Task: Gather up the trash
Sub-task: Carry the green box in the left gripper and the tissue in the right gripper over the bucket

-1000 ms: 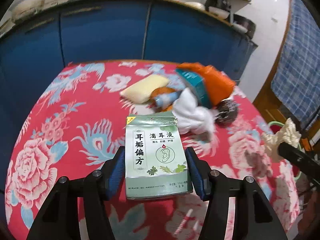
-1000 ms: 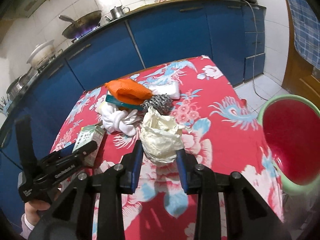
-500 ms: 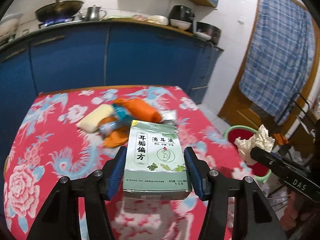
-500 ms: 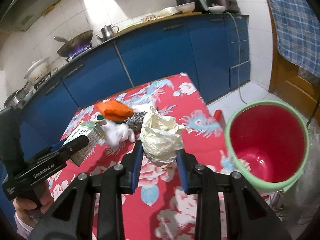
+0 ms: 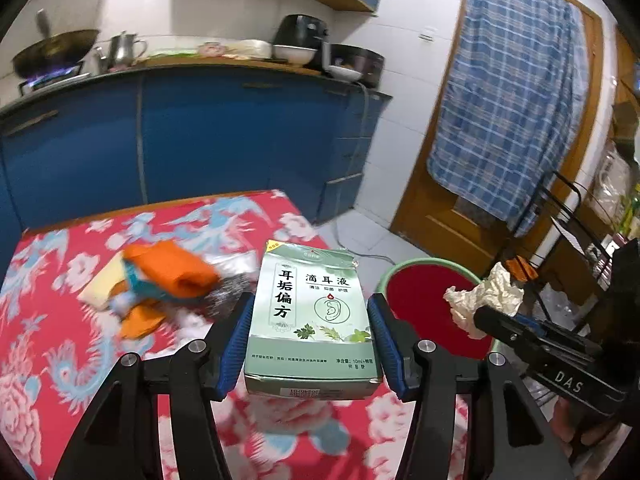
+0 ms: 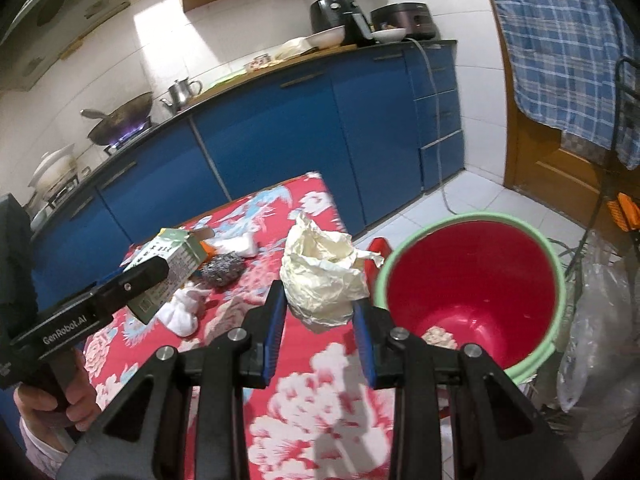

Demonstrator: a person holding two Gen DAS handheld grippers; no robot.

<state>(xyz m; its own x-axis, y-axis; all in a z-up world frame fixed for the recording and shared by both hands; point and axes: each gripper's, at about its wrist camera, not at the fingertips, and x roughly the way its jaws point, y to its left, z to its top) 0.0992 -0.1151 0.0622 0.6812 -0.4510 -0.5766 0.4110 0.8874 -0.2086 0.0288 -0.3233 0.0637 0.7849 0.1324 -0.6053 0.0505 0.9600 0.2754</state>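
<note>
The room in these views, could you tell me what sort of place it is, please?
Most likely a home kitchen. A wok sits over a lit gas flame beside a metal kettle on the counter above blue cabinets, and an air fryer stands further along.

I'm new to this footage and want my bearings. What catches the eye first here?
The left gripper holds a green box above the red floral tablecloth. The right gripper holds crumpled paper beside a red bucket on the floor. A pile of scraps remains on the table.
</note>
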